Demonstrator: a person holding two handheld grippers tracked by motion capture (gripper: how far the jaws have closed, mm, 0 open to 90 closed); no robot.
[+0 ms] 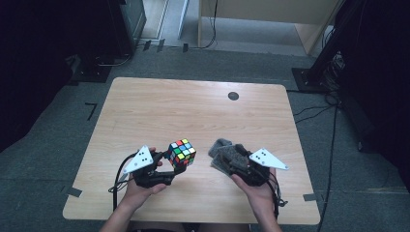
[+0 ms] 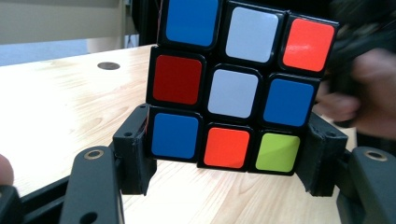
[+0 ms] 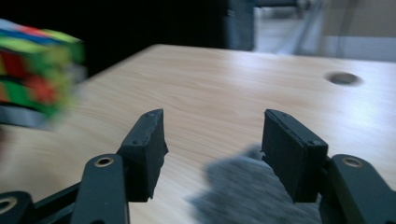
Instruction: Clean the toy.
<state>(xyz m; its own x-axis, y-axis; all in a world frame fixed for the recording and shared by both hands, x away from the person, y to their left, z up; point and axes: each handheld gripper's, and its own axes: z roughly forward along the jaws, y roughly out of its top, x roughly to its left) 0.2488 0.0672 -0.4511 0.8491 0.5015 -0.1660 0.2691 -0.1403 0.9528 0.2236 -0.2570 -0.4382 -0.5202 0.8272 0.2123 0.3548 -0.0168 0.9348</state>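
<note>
While fingers clamp cube (image 1: 182, 153), grey cloth (image 1: 226, 153) beside.

Setting, as I see it from my remote station: a lab or recording room, not a home. Evidence listed: one bare light-wood table (image 1: 193, 111) with rounded corners and a dark round cable port (image 1: 233, 95), standing alone on grey carpet (image 1: 338, 159). Black tape marks (image 1: 91, 110) stuck to the carpet near the table's corners. Loose black cables (image 1: 333, 125) running across the floor at the right, toward a dark equipment stand (image 1: 333, 53). Dark curtained or unlit sides left and right. Beyond the table, a plain pale-wood furniture panel (image 1: 270, 14) with another cable hanging beside it. No domestic furnishings in my views.
</note>
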